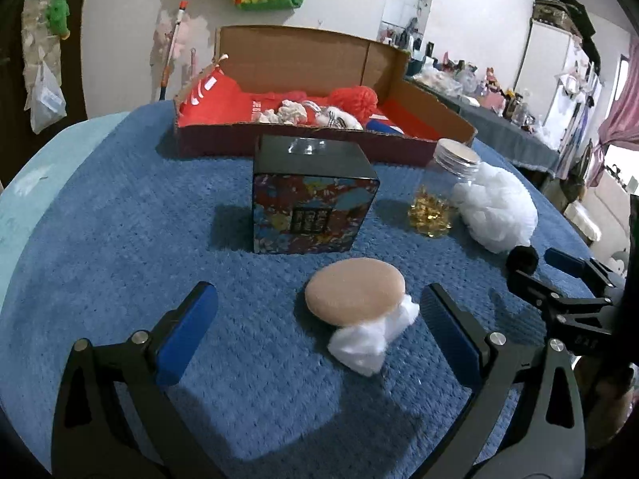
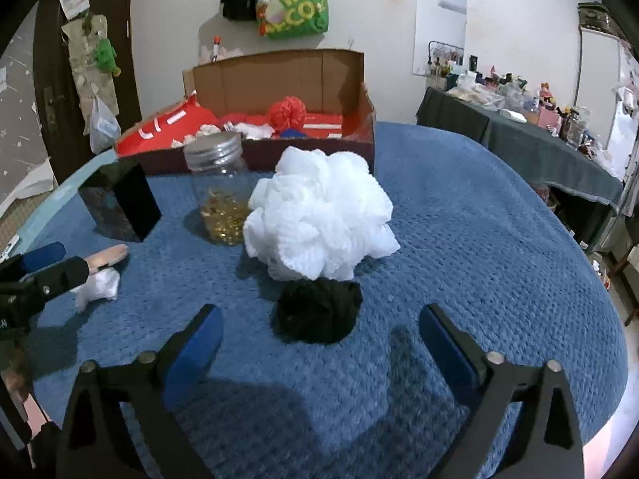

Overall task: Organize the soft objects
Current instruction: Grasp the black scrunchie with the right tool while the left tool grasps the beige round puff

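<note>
My left tool (image 1: 319, 311) stands wide open and holds nothing; the tan powder puff (image 1: 354, 291) lies between its blue pads, touching neither, with a white cotton wad (image 1: 369, 339) tucked under its near edge. My right tool (image 2: 319, 329) is open too, empty, with the black scrunchie (image 2: 317, 311) on the blue cloth just ahead of its fingertips and the white mesh pouf (image 2: 319, 215) right behind that.

I judge all four to be very light and fully compressible, so there is no risk of crushing them, but plenty of risk of pinching only a loose fold. I would take the puff across its rim, low enough to get under the disc; the cotton may cling and ride along or tear off. The scrunchie wants a bite across its bunched middle. The pouf is bulky and springy, so a deep grip into the core seems best.

The glass jar (image 2: 217, 187) touching the pouf is rigid and could tip. The cardboard box (image 1: 311, 145) at the far side of the tabletop, already holding red soft things, looks like the destination.
</note>
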A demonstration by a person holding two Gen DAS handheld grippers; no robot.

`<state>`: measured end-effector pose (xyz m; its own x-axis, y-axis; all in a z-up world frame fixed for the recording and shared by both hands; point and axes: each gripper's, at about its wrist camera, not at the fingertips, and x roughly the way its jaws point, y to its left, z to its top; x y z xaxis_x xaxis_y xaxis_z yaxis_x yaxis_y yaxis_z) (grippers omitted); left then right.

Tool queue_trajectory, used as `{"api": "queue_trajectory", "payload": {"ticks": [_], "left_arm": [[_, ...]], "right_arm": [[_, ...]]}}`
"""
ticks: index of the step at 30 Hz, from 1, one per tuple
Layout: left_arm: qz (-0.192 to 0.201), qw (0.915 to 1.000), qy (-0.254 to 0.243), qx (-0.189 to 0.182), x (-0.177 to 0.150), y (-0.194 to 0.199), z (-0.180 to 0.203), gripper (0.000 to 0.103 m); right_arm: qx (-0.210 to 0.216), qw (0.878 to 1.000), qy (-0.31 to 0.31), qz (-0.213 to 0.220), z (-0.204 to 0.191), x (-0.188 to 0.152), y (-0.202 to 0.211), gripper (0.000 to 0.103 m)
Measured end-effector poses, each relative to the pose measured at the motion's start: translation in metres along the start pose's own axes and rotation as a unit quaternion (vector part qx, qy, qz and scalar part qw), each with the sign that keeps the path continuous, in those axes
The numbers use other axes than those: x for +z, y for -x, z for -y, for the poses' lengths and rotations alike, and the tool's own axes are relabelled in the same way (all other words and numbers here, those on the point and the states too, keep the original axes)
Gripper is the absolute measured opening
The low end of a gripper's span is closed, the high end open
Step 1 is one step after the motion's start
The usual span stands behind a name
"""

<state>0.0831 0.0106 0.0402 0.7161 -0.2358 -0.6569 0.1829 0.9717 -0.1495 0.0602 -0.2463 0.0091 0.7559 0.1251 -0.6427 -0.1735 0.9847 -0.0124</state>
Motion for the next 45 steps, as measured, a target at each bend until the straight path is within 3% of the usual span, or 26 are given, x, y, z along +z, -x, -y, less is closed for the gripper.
{"api": "queue_trajectory", "payload": {"ticks": [1, 3, 5, 7, 9, 17, 29, 37, 45], "left_arm": [[-0.006, 1.0000, -0.003, -0.001, 0.001, -0.003, 0.000, 0.101], [-0.015, 0.9998, -0.010, -0.013, 0.003, -0.011, 0.002, 0.085], [-0.032, 0.9984, -0.013, -0.045, 0.004, -0.018, 0.004, 0.050], [-0.047, 0.9967, -0.013, -0.066, 0.003, -0.023, 0.006, 0.050], [-0.031, 0.9975, -0.022, -0.060, 0.001, -0.017, 0.010, 0.050], [-0.006, 0.9977, -0.030, -0.060, -0.002, 0.009, 0.011, 0.050], [-0.017, 0.9992, -0.021, -0.029, -0.007, 0.016, -0.016, 0.050], [-0.033, 0.9988, -0.035, 0.009, 0.009, 0.012, -0.044, 0.050], [-0.058, 0.9973, -0.044, 0.015, 0.038, -0.006, -0.072, 0.050]], "right_arm": [[0.003, 1.000, -0.001, -0.005, 0.001, 0.001, -0.003, 0.087], [0.014, 1.000, -0.006, -0.018, 0.003, 0.002, -0.010, 0.075], [0.022, 0.999, -0.006, -0.023, 0.004, 0.001, -0.013, 0.056], [0.020, 1.000, 0.006, -0.017, 0.001, 0.001, -0.011, 0.044], [0.036, 0.999, 0.008, -0.013, -0.002, 0.000, -0.007, 0.040], [0.064, 0.998, 0.028, 0.001, -0.022, -0.004, 0.009, 0.040], [0.082, 0.994, 0.075, 0.003, -0.061, -0.002, 0.014, 0.040], [0.038, 0.986, 0.159, 0.016, -0.095, 0.017, 0.013, 0.040], [0.000, 0.971, 0.240, 0.017, -0.123, 0.044, 0.002, 0.040]]}}
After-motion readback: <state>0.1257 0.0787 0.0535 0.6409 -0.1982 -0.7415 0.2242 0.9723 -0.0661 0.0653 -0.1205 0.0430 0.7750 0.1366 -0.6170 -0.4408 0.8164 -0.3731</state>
